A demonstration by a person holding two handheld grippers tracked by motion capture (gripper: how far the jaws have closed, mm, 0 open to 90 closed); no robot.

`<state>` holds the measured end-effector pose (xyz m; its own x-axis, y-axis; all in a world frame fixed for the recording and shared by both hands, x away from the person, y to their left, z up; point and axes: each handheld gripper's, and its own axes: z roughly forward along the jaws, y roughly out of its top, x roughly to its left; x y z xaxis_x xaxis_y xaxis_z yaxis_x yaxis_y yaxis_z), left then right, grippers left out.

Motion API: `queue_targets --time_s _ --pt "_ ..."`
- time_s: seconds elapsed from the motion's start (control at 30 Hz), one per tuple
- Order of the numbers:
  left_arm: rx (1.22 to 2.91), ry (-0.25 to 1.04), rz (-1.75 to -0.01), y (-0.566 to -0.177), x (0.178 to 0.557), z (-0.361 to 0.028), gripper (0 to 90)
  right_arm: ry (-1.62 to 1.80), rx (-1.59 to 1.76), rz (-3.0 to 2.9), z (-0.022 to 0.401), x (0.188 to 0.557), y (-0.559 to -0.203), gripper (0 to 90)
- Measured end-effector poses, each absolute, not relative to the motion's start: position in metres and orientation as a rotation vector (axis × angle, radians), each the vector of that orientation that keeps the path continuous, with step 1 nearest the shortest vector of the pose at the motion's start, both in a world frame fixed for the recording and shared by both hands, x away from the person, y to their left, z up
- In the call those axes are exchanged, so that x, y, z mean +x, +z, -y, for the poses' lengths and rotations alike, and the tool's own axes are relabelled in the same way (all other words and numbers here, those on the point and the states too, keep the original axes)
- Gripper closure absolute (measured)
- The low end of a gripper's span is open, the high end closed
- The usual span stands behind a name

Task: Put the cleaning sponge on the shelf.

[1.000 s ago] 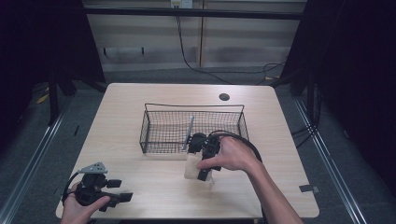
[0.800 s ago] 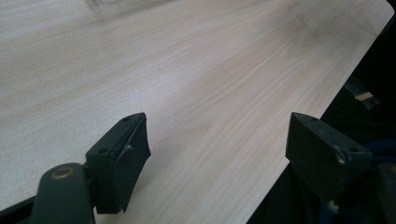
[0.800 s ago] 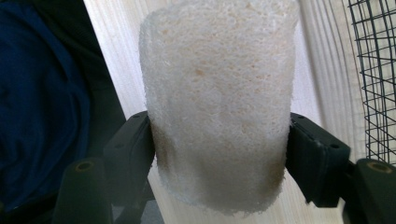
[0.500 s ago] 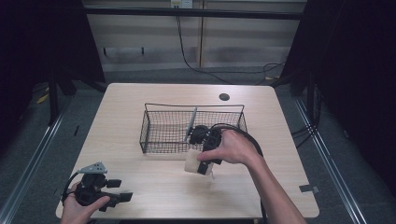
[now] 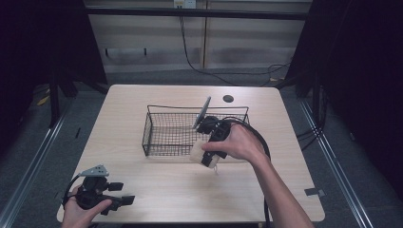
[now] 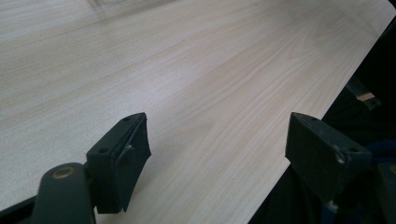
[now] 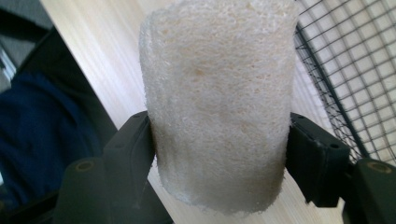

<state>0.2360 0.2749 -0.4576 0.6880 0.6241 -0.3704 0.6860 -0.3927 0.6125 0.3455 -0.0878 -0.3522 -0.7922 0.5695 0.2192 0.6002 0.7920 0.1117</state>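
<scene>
Two black jaws of the right gripper (image 7: 219, 144) pressed against either side of a pale, coarse-textured loofah sponge (image 7: 219, 102), pinching it so that its rounded body stood up between them. Behind the sponge in the right gripper view lay the wooden table (image 7: 107, 60) on one side and the black wire basket (image 7: 345, 70) on the other. From the high view, the right gripper (image 5: 205, 156) held the sponge (image 5: 197, 152) just at the near wall of the wire basket (image 5: 166, 135), close to the basket's right end, with the person's right hand (image 5: 240, 142) wrapped around the tool and its cable looping behind. A grey plate rose tilted above the basket's rim.

The left gripper (image 6: 219, 149) had its jaws spread wide apart with nothing between them, only bare tabletop (image 6: 187, 70) and the table's edge beyond. In the high view it (image 5: 126, 200) rested at the near left corner of the table (image 5: 142, 104), well apart from the basket, held by the left hand (image 5: 83, 211).
</scene>
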Motion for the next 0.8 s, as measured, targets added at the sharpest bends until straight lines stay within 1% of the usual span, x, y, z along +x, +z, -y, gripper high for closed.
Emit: queue_targets --time_s 0.43,0.8 --pt "2.117 -0.107 -1.005 -0.458 0.236 -0.275 21.7 -0.309 -1.104 2.728 0.098 0.361 -0.342 29.7" --pt "2.119 -0.103 -1.004 -0.458 0.236 -0.275 21.7 -0.341 -1.205 2.714 0.099 0.373 -0.325 29.7"
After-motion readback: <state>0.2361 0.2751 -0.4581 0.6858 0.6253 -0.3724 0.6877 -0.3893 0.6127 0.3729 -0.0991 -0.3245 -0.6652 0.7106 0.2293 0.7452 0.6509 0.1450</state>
